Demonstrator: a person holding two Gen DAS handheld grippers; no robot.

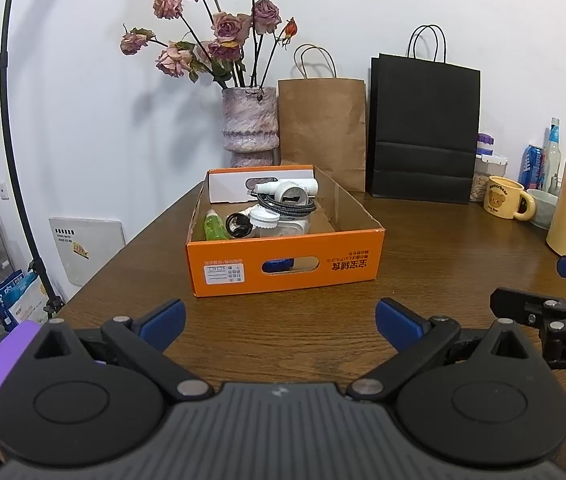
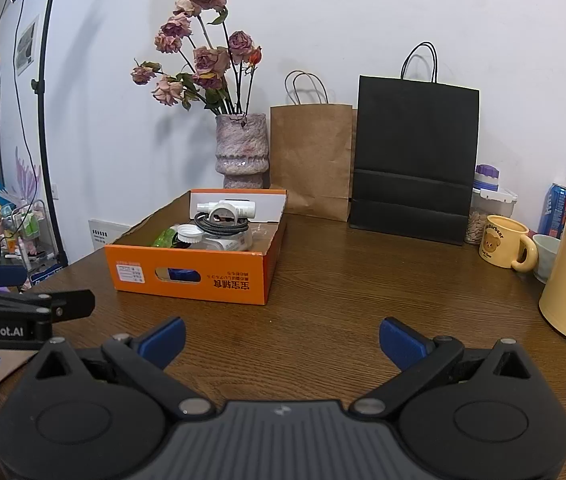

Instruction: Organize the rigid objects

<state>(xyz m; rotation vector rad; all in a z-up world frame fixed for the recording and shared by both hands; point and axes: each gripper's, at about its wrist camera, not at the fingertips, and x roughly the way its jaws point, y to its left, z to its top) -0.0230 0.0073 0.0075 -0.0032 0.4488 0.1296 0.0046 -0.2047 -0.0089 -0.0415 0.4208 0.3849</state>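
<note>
Both grippers hang low over the near edge of the wooden table [image 1: 423, 264], side by side, facing the orange box [image 1: 283, 266]. The left gripper [image 1: 281, 320] and the right gripper [image 2: 283, 340] each have fingers spread apart, holding nothing. The small items, a green bottle [image 1: 214, 227], a coiled cable [image 1: 289, 207] and a white tube [image 1: 287, 187], sit gathered inside the box, likely so they stay together.
</note>
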